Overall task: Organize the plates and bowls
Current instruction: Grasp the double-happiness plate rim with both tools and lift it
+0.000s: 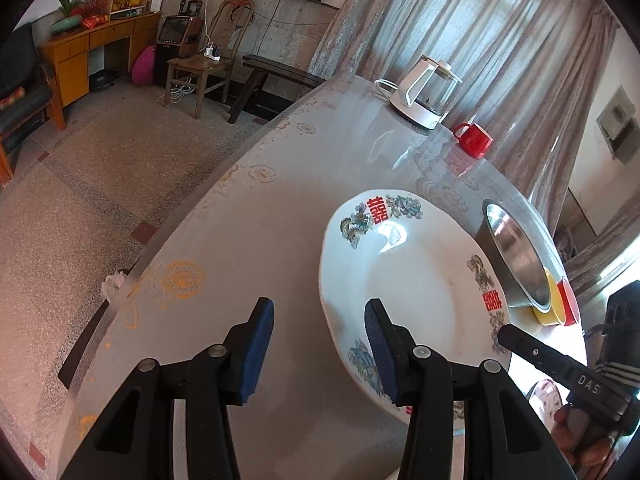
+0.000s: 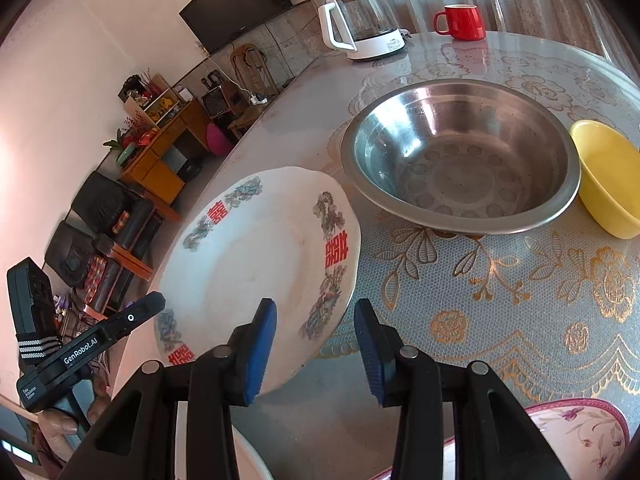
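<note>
A white plate (image 1: 416, 280) with red characters and dragon prints lies on the table, and also shows in the right wrist view (image 2: 256, 264). My left gripper (image 1: 320, 344) is open, its jaws straddling the plate's near left rim. My right gripper (image 2: 316, 352) is open, its jaws straddling the plate's near right rim. A steel bowl (image 2: 460, 160) stands behind the plate, with a yellow bowl (image 2: 608, 176) to its right. In the left wrist view the steel bowl (image 1: 516, 256) sits by the yellow bowl (image 1: 550, 304) and a red bowl (image 1: 570, 300).
A white kettle (image 2: 360, 24) and a red mug (image 2: 462, 22) stand at the table's far side. A pink floral dish (image 2: 560, 436) lies at the near right edge. Another white rim (image 2: 248, 456) shows under my right gripper. The table edge (image 1: 168, 252) drops to the floor on the left.
</note>
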